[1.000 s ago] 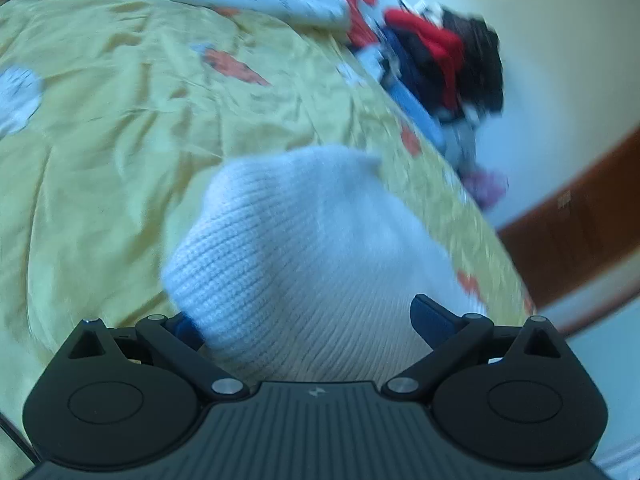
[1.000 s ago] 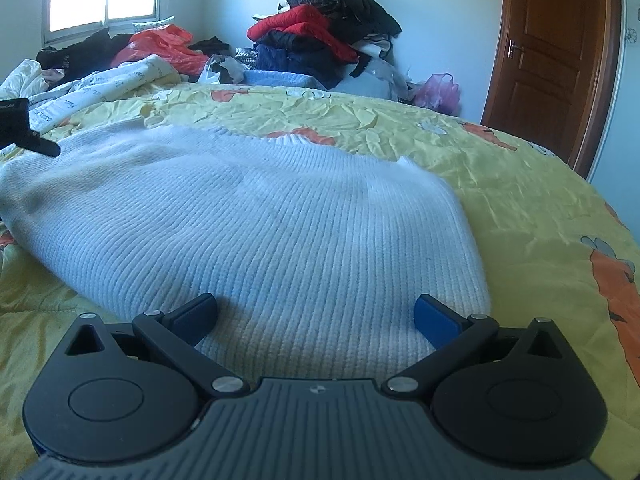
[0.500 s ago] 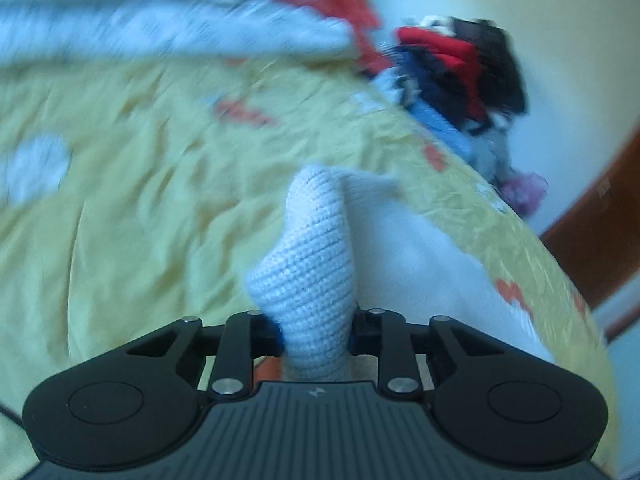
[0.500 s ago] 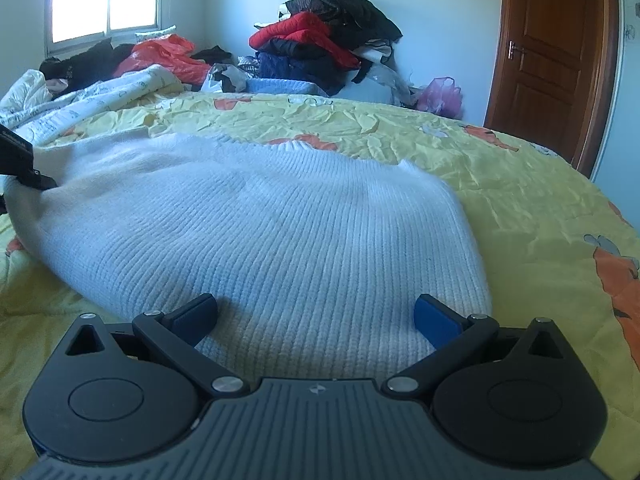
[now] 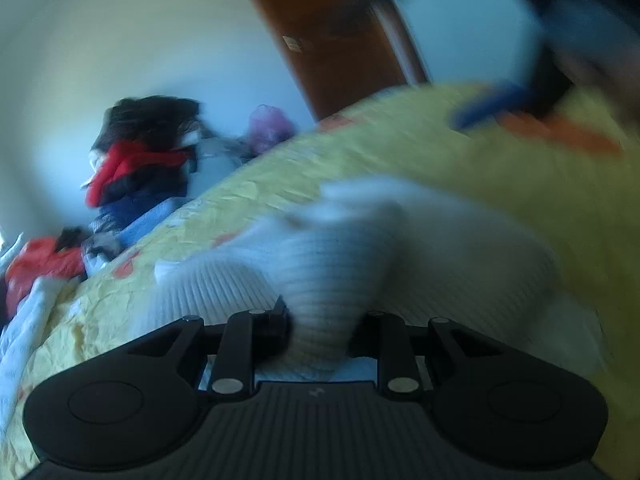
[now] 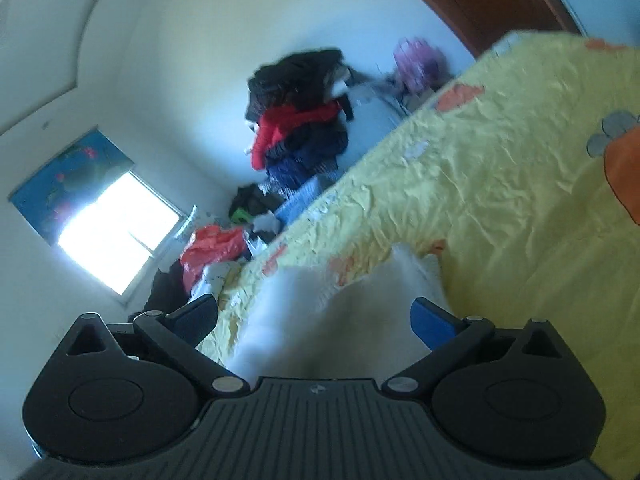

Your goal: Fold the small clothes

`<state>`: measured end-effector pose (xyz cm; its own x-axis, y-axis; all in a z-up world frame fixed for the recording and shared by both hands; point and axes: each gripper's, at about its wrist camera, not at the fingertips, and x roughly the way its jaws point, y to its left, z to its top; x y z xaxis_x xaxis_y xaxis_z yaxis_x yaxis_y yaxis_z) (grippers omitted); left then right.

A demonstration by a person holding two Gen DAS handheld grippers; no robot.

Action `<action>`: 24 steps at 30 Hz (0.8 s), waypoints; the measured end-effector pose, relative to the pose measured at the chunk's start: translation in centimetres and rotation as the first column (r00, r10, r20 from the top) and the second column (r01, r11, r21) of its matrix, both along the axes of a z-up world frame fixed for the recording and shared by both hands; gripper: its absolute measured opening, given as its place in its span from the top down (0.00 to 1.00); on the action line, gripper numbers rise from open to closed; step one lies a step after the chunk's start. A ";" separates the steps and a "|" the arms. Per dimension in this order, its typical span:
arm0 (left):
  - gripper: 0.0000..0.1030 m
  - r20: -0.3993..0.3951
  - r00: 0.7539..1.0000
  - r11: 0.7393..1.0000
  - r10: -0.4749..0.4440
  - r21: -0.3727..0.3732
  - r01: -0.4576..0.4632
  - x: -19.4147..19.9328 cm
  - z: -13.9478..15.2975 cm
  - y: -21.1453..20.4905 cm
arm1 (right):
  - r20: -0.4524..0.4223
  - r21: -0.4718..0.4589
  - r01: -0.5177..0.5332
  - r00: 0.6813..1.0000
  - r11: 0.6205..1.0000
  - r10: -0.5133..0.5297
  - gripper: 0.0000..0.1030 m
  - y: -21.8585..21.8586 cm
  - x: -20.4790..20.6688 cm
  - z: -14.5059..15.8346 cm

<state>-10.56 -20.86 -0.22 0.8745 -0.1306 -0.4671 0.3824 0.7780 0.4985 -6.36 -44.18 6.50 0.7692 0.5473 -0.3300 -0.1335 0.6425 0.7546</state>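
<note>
A white ribbed knit garment (image 5: pixel 420 248) lies on the yellow bedspread (image 5: pixel 460 152). My left gripper (image 5: pixel 320 334) is shut on a bunched fold of the garment, which rises between the fingers. The view is tilted and blurred. My right gripper (image 6: pixel 316 316) is open, its blue-padded fingers spread wide above the blurred white garment (image 6: pixel 344 316), not gripping it. The right gripper's blue fingers (image 5: pixel 492 104) also show blurred at the upper right of the left wrist view.
A pile of dark, red and blue clothes (image 6: pixel 300 128) is heaped against the far wall beyond the bed. A brown wooden door (image 5: pixel 332 36) stands to the right. A bright window (image 6: pixel 112 232) is at the left. A white quilt (image 5: pixel 20 320) lies at the bed's edge.
My left gripper closed on the garment's edge, then lifted and swung it over toward the right. My right gripper rose off the garment and tilted, still open.
</note>
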 end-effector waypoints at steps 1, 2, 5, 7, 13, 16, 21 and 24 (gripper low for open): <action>0.77 0.042 0.999 0.999 -0.004 0.034 0.002 -0.5 -0.5 -0.4 | -0.030 0.016 -0.027 0.999 1.000 0.027 0.00 0.1 0.6 -0.5; 0.77 0.046 0.999 0.999 -0.008 0.042 0.006 -0.5 -0.5 -0.4 | -0.052 0.040 -0.059 0.997 0.997 0.061 0.00 0.2 1.2 -0.9; 0.77 0.055 0.998 0.998 -0.017 0.060 0.014 -0.3 -0.2 -0.1 | -0.090 0.090 -0.145 0.984 0.985 0.153 0.01 1.1 3.2 -2.0; 0.77 0.093 0.995 0.994 -0.033 0.107 0.023 -0.6 -0.2 -0.3 | -0.110 0.089 -0.179 0.976 0.980 0.188 0.01 2.0 5.0 -2.4; 0.77 0.170 0.984 0.978 -0.062 0.209 0.026 -1.3 -0.8 -1.2 | -0.221 0.049 -0.280 0.933 0.959 0.284 0.01 5.3 11.2 -3.4; 0.77 0.170 0.983 0.973 -0.068 0.227 0.028 -1.3 -1.0 -1.4 | -0.255 -0.014 -0.332 0.913 0.943 0.318 0.01 7.3 13.7 -3.6; 0.77 0.177 0.982 0.970 -0.072 0.242 0.027 -1.8 -1.2 -1.4 | -0.259 -0.108 -0.407 0.892 0.907 0.370 0.07 9.8 15.5 -3.4; 0.77 0.191 0.978 0.971 -0.078 0.237 0.031 -2.4 -0.9 -1.8 | -0.233 -0.172 -0.414 0.899 0.894 0.372 0.74 10.0 15.4 -3.2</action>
